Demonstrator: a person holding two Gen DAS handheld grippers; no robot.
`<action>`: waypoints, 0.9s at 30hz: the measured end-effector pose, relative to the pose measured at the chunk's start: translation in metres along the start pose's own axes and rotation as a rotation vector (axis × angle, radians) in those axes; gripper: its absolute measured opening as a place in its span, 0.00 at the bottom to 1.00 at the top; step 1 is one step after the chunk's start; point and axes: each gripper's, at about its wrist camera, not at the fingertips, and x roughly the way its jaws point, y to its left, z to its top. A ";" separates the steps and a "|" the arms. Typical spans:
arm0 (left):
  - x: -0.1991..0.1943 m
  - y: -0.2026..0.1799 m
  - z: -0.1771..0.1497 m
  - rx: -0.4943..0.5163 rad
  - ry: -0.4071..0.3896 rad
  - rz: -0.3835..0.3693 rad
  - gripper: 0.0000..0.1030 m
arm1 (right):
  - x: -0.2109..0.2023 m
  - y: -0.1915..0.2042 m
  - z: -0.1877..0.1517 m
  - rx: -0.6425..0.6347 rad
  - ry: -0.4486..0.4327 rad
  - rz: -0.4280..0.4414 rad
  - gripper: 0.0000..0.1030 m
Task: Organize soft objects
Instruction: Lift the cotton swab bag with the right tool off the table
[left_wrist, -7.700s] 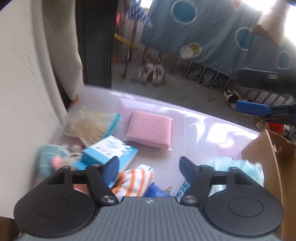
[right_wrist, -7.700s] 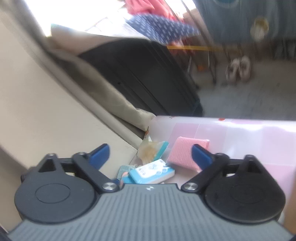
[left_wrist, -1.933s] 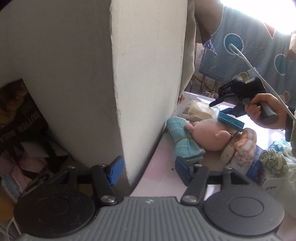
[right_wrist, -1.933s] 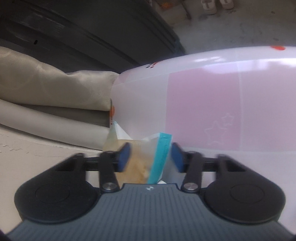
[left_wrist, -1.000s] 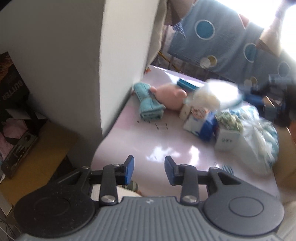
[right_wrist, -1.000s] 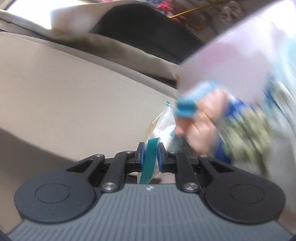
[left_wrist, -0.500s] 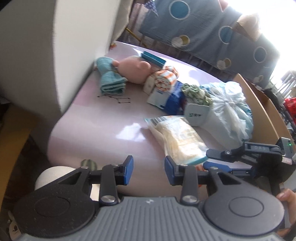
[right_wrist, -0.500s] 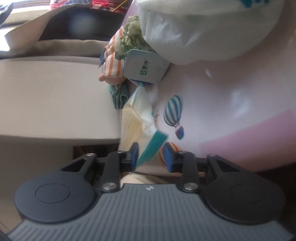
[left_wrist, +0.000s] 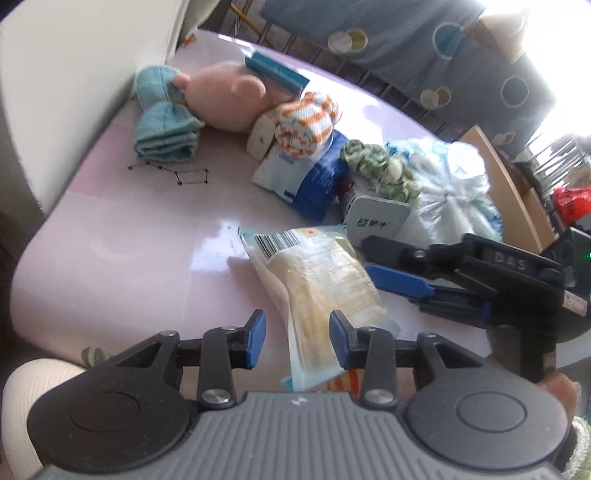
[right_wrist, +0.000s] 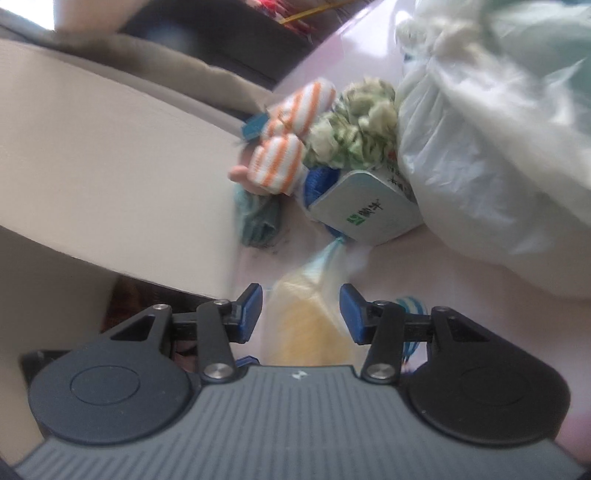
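A clear packet with yellow filling and a barcode (left_wrist: 317, 280) lies on the pink table (left_wrist: 122, 236) near its front edge. My left gripper (left_wrist: 294, 341) is open, its fingers on either side of the packet's near end, not touching. My right gripper (right_wrist: 301, 314) is open over the same packet (right_wrist: 314, 314), which lies loose below; it shows in the left wrist view (left_wrist: 384, 266) just right of the packet. Behind lie a pink plush toy (left_wrist: 229, 99), a teal cloth (left_wrist: 162, 125), an orange-striped sock roll (left_wrist: 306, 122) and a green scrunchie (left_wrist: 376, 166).
A white wall or cabinet side (left_wrist: 74, 74) borders the table's left. A blue-white pack (left_wrist: 303, 177), a white box with green print (left_wrist: 376, 221) and a full plastic bag (left_wrist: 454, 188) stand at mid right. A cardboard box edge (left_wrist: 509, 188) rises at far right.
My right gripper carried the packet from the back of the table to the front, set it down and opened. My left gripper swung round to face the table and the packet.
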 end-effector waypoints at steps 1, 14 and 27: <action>0.004 0.000 0.002 -0.001 0.013 -0.002 0.37 | 0.004 -0.003 0.000 0.005 0.018 -0.001 0.45; 0.029 -0.003 0.005 0.009 0.073 0.002 0.31 | 0.017 -0.010 -0.005 -0.006 0.086 -0.063 0.31; -0.025 -0.040 0.001 0.116 -0.051 0.024 0.16 | -0.015 0.016 -0.004 -0.004 0.034 0.043 0.24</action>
